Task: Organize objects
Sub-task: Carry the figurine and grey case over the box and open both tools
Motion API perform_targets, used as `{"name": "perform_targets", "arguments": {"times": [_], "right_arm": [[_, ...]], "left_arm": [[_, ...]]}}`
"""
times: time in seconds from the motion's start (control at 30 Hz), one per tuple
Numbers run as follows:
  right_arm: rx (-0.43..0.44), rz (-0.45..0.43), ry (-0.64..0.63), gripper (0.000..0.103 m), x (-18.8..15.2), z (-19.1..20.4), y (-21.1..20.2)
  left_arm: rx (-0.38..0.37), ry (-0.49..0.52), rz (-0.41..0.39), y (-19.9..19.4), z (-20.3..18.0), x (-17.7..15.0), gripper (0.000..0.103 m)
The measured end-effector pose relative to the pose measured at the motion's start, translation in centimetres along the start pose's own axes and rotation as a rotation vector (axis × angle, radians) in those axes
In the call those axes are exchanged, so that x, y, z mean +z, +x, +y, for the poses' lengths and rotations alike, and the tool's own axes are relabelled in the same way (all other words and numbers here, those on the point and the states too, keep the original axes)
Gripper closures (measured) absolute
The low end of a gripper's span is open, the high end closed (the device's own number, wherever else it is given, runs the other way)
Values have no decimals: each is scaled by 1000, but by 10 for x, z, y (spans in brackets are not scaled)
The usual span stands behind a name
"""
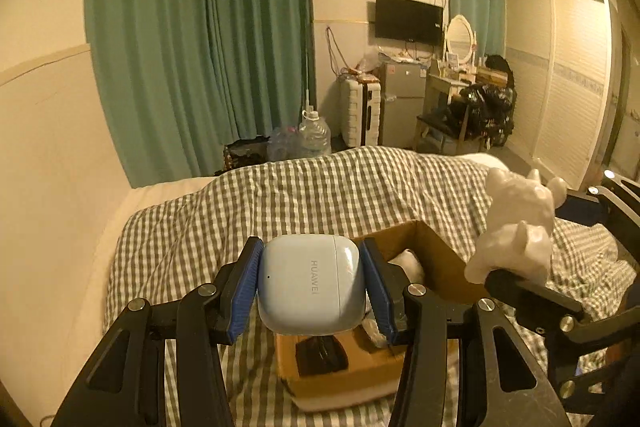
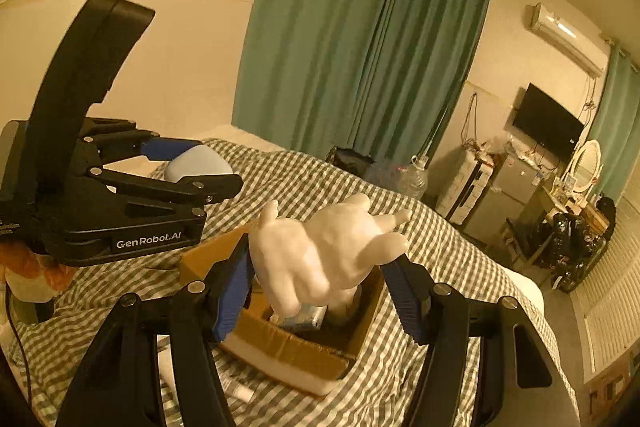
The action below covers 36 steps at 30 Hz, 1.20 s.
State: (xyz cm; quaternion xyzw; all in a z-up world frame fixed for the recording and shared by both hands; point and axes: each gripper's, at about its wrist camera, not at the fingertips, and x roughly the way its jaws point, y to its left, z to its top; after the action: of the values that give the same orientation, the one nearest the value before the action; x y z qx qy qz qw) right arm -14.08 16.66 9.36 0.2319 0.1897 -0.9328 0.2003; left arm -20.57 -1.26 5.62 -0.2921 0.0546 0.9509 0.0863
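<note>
The left gripper (image 1: 312, 291) squeezes a blue earbud case (image 1: 310, 287) just above the cardboard box (image 1: 436, 251). The right gripper (image 2: 320, 267) clamps a white toy animal (image 2: 324, 251) over that box on the checked bed (image 2: 432, 239).

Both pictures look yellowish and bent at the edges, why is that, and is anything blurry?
Left wrist view: warm indoor light tints everything amber; the fisheye bows the walls and curtains, though the earbud case stays sharp. Right wrist view: same amber cast and black corner vignette; the white figurine looks soft and overexposed, its detail washed out.
</note>
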Motion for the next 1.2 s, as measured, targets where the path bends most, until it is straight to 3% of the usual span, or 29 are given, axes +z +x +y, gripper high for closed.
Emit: {"name": "perform_targets", "arguments": {"times": [0.17,0.43,0.7,0.93,1.03,1.13,1.2], "right_arm": [[8,48,-5,41,-1,-14,46],[137,165,-12,41,-20,-26,114],[260,287,-65,41,-38,-37,144],[286,324,-43,40,-46,-54,166],[278,323,-15,40,-48,-57,171],[266,318,14,31,-42,-56,175],[268,311,30,30,-40,-59,177]], "left_arm": [[7,14,32,37,3,3,53],[19,92,108,92,-1,-13,53],[-20,162,188,119,-9,-31,53],[-43,213,209,132,-13,-36,52],[-54,229,196,129,-14,-35,49],[-42,241,182,124,-15,-35,26],[-34,238,168,118,-14,-32,24]]}}
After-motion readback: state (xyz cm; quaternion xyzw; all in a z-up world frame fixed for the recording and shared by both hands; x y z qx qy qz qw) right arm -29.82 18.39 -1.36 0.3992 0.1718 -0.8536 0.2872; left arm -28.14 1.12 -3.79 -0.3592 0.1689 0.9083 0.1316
